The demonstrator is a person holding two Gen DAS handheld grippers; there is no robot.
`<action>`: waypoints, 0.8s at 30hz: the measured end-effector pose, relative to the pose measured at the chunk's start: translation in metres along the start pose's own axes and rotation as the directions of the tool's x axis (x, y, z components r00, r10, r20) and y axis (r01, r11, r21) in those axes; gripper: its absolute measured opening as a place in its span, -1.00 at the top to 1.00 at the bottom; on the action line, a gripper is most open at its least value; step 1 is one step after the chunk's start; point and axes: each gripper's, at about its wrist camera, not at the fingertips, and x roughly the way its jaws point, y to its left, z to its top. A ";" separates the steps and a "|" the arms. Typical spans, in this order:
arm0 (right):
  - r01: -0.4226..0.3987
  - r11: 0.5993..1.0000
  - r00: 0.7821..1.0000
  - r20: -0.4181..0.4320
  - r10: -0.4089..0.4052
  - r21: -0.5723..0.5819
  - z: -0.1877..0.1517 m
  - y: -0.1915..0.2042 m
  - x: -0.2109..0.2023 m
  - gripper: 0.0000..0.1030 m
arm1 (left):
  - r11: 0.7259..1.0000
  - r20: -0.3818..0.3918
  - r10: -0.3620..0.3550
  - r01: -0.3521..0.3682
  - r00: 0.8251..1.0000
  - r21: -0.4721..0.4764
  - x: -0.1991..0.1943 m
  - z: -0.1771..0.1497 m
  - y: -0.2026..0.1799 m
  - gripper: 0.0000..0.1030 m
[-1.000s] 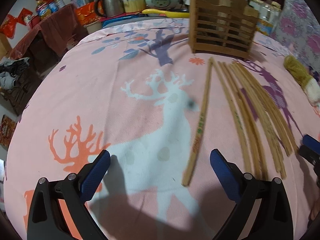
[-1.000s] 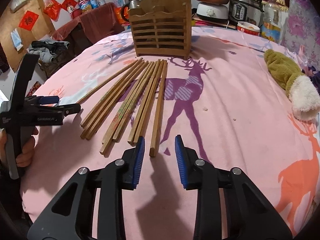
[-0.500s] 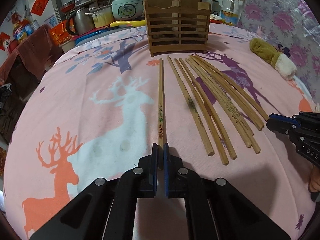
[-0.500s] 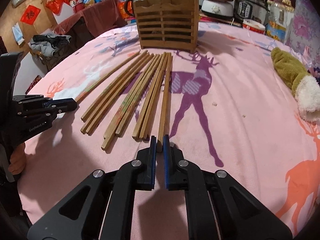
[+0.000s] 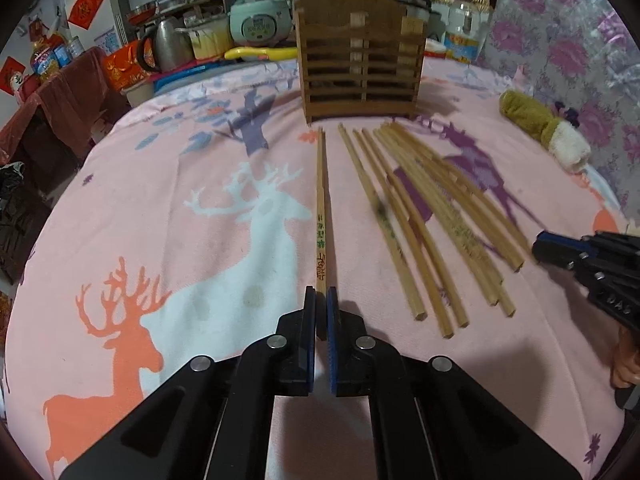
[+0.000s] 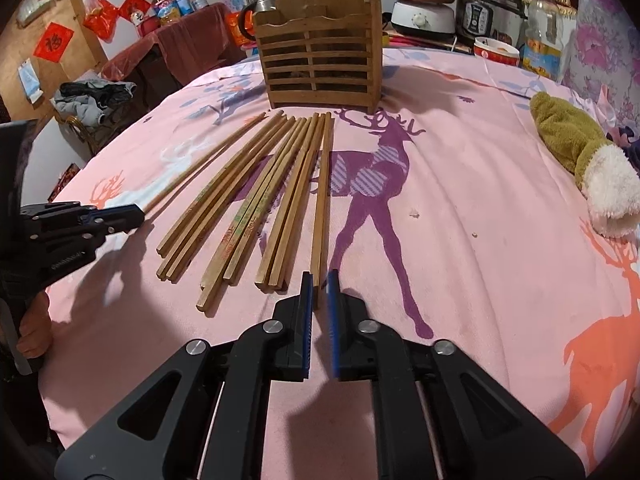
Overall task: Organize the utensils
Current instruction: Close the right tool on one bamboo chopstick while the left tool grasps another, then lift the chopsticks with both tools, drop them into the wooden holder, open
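Note:
A wooden slatted utensil holder (image 5: 360,64) (image 6: 320,64) stands at the far side of the pink deer-print cloth. Several bamboo chopsticks (image 5: 420,216) (image 6: 240,208) lie fanned out in front of it. My left gripper (image 5: 320,300) is shut on the near end of the leftmost chopstick (image 5: 321,200), the one with printed characters; the right wrist view also shows this gripper (image 6: 136,214). My right gripper (image 6: 319,292) has the near end of the rightmost chopstick (image 6: 322,200) between its blue pads. Its jaws are opening, and a thin gap shows beside the stick.
An olive and white plush toy (image 6: 580,160) (image 5: 540,128) lies at the right of the cloth. Rice cookers (image 6: 486,12), a kettle (image 5: 168,44) and bottles crowd the back behind the holder. A hand (image 6: 34,328) holds the left gripper's handle.
The left jaws went from wide open to shut on the leftmost chopstick, now centred in its view. The right jaws closed around the rightmost chopstick's end, then parted slightly.

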 end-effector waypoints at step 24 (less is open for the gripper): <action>0.013 1.000 0.993 0.114 -0.011 -0.010 0.005 0.003 -0.023 0.87 | 0.999 0.097 0.019 -0.022 0.995 0.025 -0.024 0.008 -0.009 0.90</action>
